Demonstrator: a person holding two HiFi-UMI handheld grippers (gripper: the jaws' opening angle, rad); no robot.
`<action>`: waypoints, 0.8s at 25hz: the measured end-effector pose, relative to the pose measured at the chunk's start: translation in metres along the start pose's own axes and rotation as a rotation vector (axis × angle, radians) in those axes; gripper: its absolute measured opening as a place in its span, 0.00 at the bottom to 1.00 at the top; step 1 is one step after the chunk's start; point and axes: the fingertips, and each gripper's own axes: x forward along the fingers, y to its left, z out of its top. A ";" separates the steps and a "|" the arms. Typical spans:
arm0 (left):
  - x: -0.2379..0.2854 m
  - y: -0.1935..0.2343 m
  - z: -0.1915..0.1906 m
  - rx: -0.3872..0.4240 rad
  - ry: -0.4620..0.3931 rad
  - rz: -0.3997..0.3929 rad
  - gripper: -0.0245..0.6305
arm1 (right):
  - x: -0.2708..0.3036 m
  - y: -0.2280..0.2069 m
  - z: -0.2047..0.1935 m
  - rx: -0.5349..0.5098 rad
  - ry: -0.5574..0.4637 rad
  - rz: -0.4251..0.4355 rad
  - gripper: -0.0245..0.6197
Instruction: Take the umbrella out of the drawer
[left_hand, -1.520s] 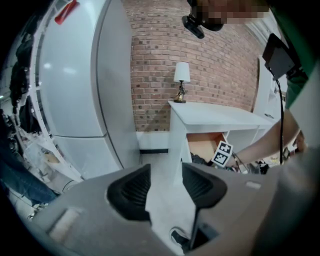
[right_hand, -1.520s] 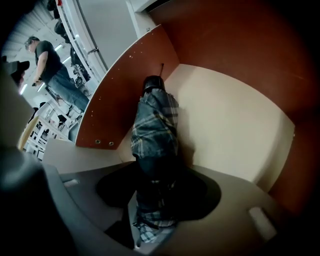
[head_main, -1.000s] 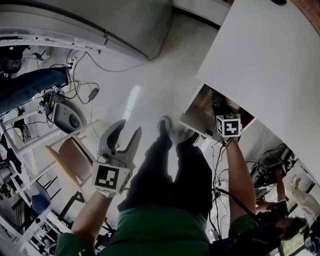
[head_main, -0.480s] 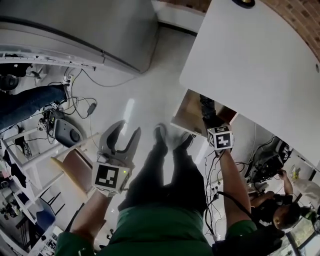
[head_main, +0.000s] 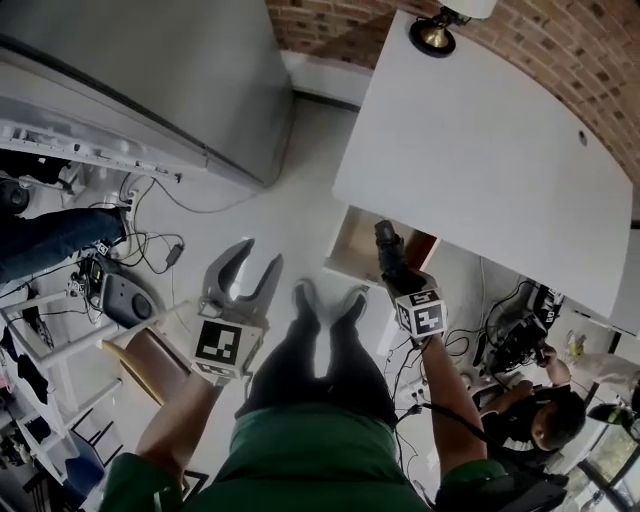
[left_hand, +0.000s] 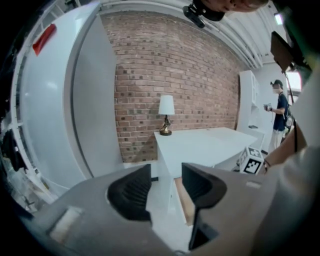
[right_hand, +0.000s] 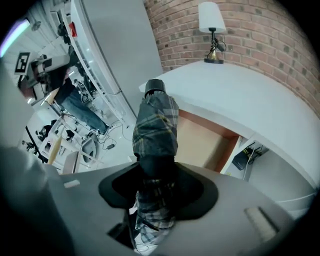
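Note:
A folded plaid umbrella (right_hand: 155, 125) with a black cap stands up between the jaws of my right gripper (right_hand: 157, 185), which is shut on its lower part. In the head view the umbrella (head_main: 386, 250) is held by that gripper (head_main: 397, 280) just above the open wooden drawer (head_main: 352, 245) under the white desk (head_main: 480, 170). The drawer (right_hand: 200, 142) lies empty below the umbrella. My left gripper (head_main: 255, 262) hangs open over the floor, left of the person's legs, with nothing between its jaws (left_hand: 166, 192).
A lamp (head_main: 436, 30) stands at the desk's far end by the brick wall. A large grey cabinet (head_main: 150, 80) fills the upper left. Cables (head_main: 150, 250) and a chair (head_main: 150, 350) lie at the left. Another person (head_main: 545, 420) is at the right.
Both grippers have risen. The right one has lifted the umbrella up out of the drawer. The head view has tilted, showing more of the desk, the lamp and the brick wall.

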 end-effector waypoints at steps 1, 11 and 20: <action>-0.001 -0.001 0.008 0.003 -0.013 -0.003 0.33 | -0.009 0.001 0.005 -0.003 -0.011 -0.003 0.33; -0.015 -0.003 0.069 0.068 -0.113 -0.027 0.33 | -0.092 -0.019 0.055 0.049 -0.149 -0.114 0.33; -0.044 0.012 0.094 0.095 -0.145 -0.037 0.33 | -0.160 -0.023 0.077 0.054 -0.192 -0.226 0.33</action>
